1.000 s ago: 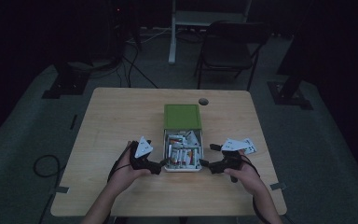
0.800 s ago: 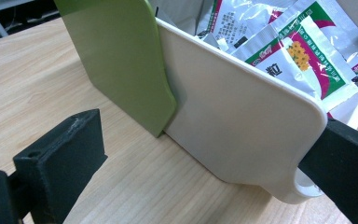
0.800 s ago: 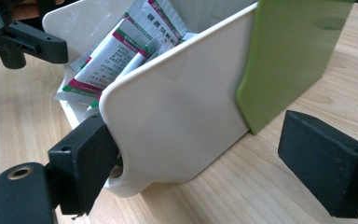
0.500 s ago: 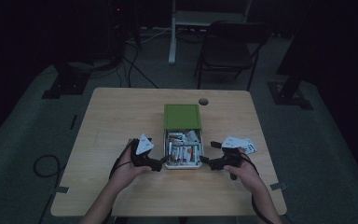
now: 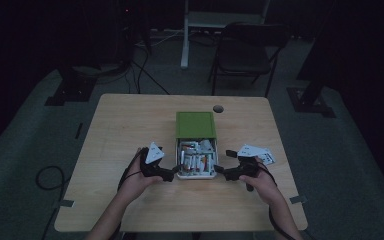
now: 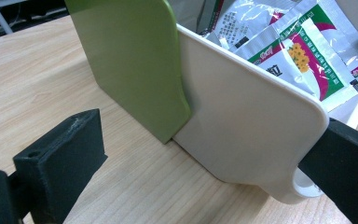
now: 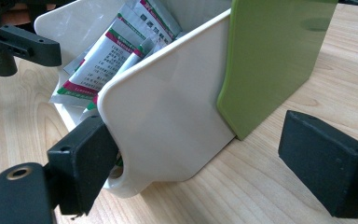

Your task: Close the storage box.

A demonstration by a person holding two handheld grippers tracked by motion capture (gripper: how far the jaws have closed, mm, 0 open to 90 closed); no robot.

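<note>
At the near edge of the wooden table [image 5: 130,130], the left gripper [image 5: 171,173] and right gripper [image 5: 219,171], jaws wide, have closed in on the white box [image 5: 196,175] of sachets [image 6: 303,51] from both sides since a second ago. Its green lid [image 5: 195,124] stands half slid back, and neither pair grips yet

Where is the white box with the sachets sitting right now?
In the high view the white box sits near the table's front centre, between the left gripper and right gripper, its far end under the green lid.
</note>
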